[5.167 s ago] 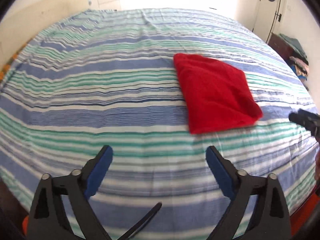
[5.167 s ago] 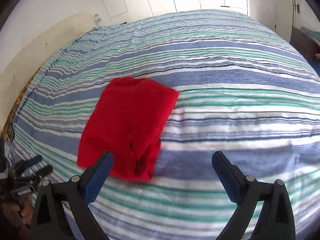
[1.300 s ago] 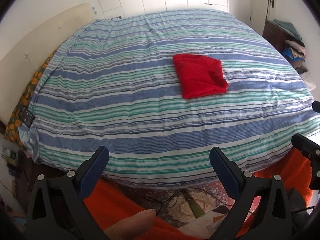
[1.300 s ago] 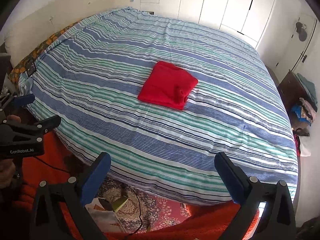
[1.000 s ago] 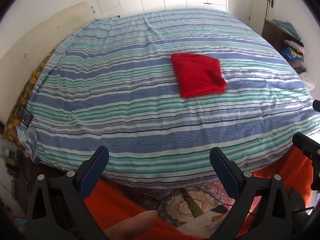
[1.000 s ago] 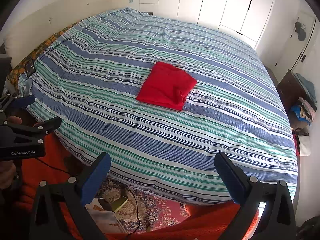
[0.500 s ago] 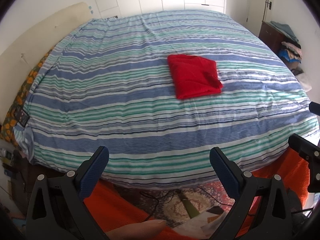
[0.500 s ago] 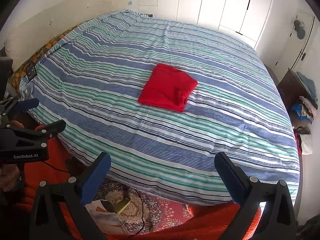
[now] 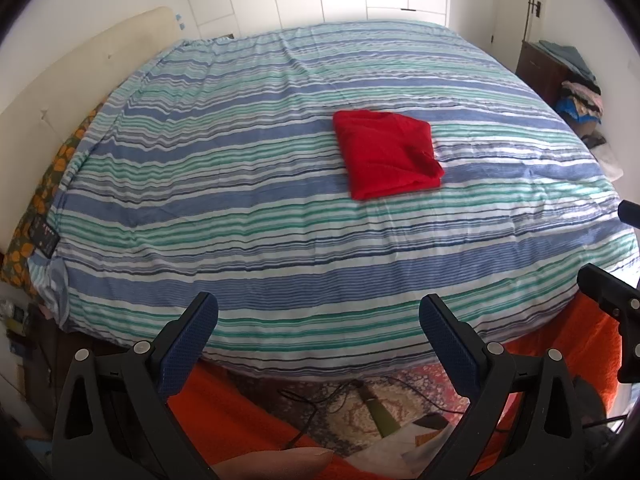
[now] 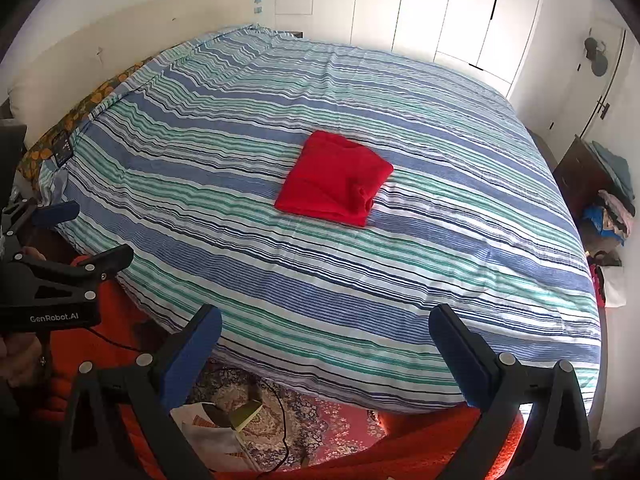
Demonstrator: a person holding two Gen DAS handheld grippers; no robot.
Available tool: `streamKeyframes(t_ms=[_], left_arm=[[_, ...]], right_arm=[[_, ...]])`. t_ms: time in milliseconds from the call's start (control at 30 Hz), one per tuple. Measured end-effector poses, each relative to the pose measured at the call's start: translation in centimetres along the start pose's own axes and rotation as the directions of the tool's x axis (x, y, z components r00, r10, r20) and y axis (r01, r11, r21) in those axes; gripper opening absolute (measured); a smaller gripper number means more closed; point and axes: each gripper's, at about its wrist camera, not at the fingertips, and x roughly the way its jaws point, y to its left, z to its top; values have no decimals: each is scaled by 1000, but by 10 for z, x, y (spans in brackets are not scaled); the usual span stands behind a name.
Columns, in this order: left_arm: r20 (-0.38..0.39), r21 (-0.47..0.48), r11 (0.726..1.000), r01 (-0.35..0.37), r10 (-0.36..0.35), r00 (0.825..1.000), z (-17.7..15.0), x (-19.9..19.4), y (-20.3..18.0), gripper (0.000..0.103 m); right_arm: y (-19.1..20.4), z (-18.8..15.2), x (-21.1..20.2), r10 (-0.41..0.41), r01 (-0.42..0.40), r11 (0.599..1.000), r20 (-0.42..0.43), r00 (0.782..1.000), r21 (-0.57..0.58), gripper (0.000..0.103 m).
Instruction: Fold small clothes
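Note:
A red garment [image 9: 387,154] lies folded into a compact rectangle near the middle of the striped bed [image 9: 248,208]. It also shows in the right wrist view [image 10: 335,178]. My left gripper [image 9: 318,322] is open and empty, held back beyond the bed's near edge, far from the garment. My right gripper [image 10: 326,334] is open and empty, also back off the bed's edge. The left gripper also shows at the left of the right wrist view [image 10: 86,236].
A patterned rug [image 10: 280,416] with a cable and papers lies on the floor below the grippers. A dark cabinet [image 10: 580,176] with piled clothes stands at the right. White wardrobe doors [image 10: 440,8] line the far wall. A cream headboard [image 9: 72,76] is at the left.
Both grippers have pulled back from just above the bed to beyond its near edge. The red garment stays folded in the same place.

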Motion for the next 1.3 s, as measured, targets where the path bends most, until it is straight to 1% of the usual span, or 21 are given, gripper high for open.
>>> streamKeyframes(t_ms=[1300], left_arm=[[3, 8, 1000, -6, 6, 1000, 0, -2, -1, 101]], right_arm=[[-2, 2, 3, 1, -1, 1000, 0, 1000, -4, 102]])
